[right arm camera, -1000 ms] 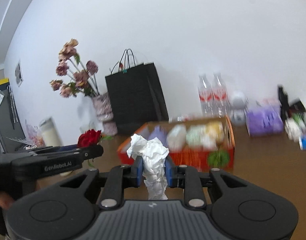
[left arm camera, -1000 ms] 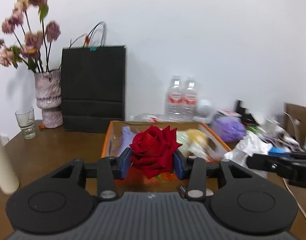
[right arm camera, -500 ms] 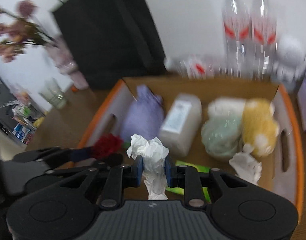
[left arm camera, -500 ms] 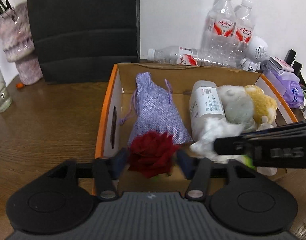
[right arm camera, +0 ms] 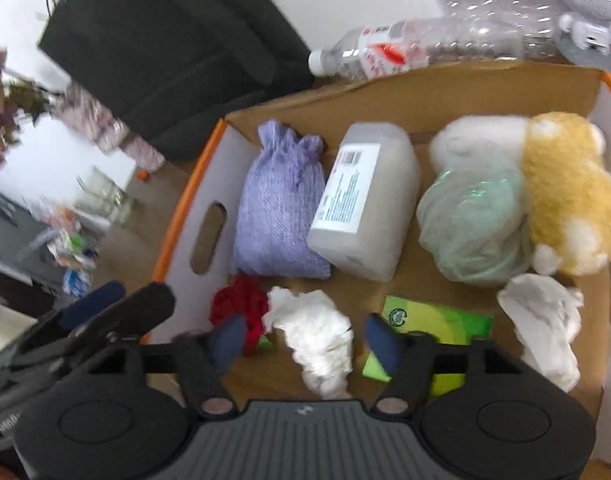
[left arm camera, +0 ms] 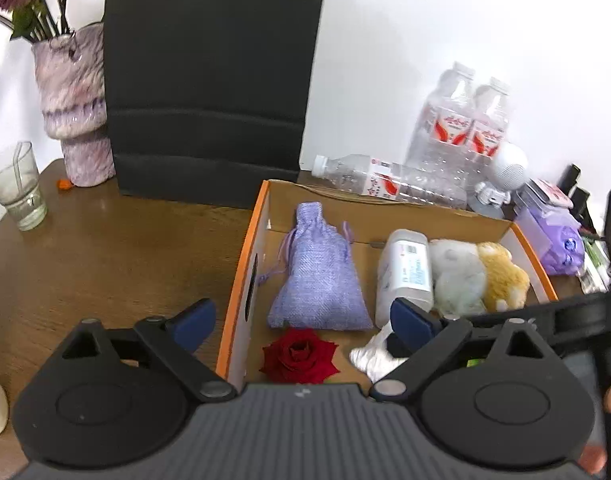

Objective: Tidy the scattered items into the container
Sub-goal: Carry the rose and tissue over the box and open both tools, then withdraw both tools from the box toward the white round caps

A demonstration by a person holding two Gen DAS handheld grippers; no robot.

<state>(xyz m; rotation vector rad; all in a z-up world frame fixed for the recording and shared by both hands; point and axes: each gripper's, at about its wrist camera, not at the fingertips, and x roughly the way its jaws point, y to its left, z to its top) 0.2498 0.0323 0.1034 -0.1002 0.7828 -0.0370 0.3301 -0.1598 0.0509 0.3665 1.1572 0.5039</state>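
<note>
Both carried things have left their jaws since the earlier frames, where the rose was pinched by the left gripper and the tissue wad by the right.

Left wrist view: the left gripper (left arm camera: pixel 301 320) has just been opening and its jaws now stand spread wide, with nothing pressed between them. The red rose (left arm camera: pixel 299 356) lies on the floor of the cardboard box (left arm camera: pixel 241 280) at the lower middle of the frame, just below the purple pouch (left arm camera: pixel 317 276). A second earlier the box was well ahead, under a view of the wall; now the camera looks down into it. At the lower right the right gripper's dark body crosses the frame, and the white tissue wad (left arm camera: pixel 373 354) shows beside it.

Right wrist view: the right gripper (right arm camera: pixel 305 340) has also just been opening — its jaws are parted, and the tissue wad (right arm camera: pixel 317 338) sits between them but touched by neither pad, resting on the box floor. The rose (right arm camera: pixel 241 312) lies just to its left. Further up are the white bottle (right arm camera: pixel 365 200), the pale green bundle (right arm camera: pixel 473 220) and the yellow plush (right arm camera: pixel 569 196); a green packet (right arm camera: pixel 433 324) and another tissue (right arm camera: pixel 545 320) sit at the lower right.

Both drops look done, so two more items count as tidied — what is left on the surface I cannot tell from here.
</note>
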